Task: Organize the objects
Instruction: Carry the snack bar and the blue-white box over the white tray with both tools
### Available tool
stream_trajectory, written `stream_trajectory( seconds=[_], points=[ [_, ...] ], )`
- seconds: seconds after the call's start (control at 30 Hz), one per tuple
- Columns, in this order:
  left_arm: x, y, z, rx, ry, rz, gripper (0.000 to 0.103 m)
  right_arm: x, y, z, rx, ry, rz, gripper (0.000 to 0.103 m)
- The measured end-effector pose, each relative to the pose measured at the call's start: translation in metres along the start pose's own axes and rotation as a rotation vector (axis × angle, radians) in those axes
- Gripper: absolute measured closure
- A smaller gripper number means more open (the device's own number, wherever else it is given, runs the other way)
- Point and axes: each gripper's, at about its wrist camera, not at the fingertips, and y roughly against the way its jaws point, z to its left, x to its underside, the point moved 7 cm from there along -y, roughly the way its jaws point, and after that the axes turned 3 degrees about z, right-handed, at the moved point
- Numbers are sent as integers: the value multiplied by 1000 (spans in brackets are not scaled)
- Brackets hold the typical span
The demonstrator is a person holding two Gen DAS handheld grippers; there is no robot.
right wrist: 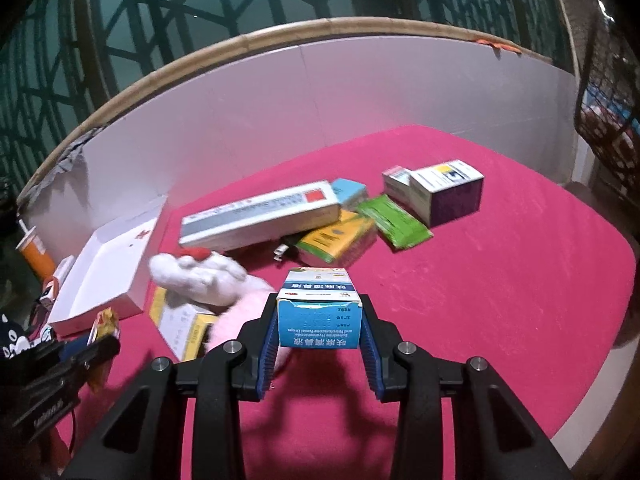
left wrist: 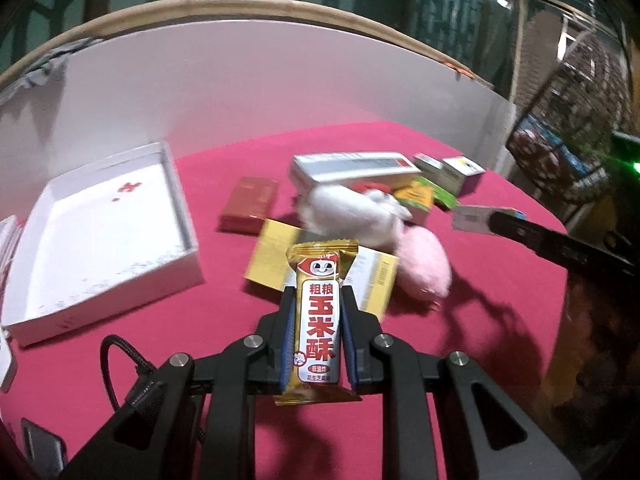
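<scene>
a yellow snack bar (left wrist: 319, 322) stands upright at lower centre of the left view, clamped between the left gripper (left wrist: 319, 312) jaws. low in the right view, the right gripper (right wrist: 319, 326) jaws squeeze a blue nasal drops box (right wrist: 319, 314). an open white box (left wrist: 100, 240) lies at far left on the red tablecloth (left wrist: 480, 320), with a white plush toy (left wrist: 352, 212) mid-frame.

Left gripper (left wrist: 318, 336) clamps a yellow snack bar (left wrist: 319, 320) upright btwn its 2 fingers, above the red tablecloth (left wrist: 480, 340). Open white box (left wrist: 100, 240) sits at left. Behind the bar: yellow box (left wrist: 272, 256), white plush (left wrist: 352, 212) on a pink plush (left wrist: 424, 268), dark red box (left wrist: 250, 204), long white box (left wrist: 352, 168). Right gripper's finger (left wrist: 552, 244) holds a small box (left wrist: 476, 218) at right.
</scene>
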Motion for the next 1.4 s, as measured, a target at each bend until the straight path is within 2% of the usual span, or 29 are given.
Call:
stream_trajectory(
  seconds=[0.23,0.4,0.73,1.4],
  points=[
    [-3,8,32,-76,64,-17,83,-8,8,18,-25,29,-19,64],
    [-8,21,46,-142,58,-64,83,-15,13,36,-46,60,-30,64],
    [-19,37,77,-210,97,-106,83,-32,20,77,-98,129,-54,64],
    [-95,74,153,-369,150,-263,83,-100,20,199,-217,269,-98,64]
  ],
)
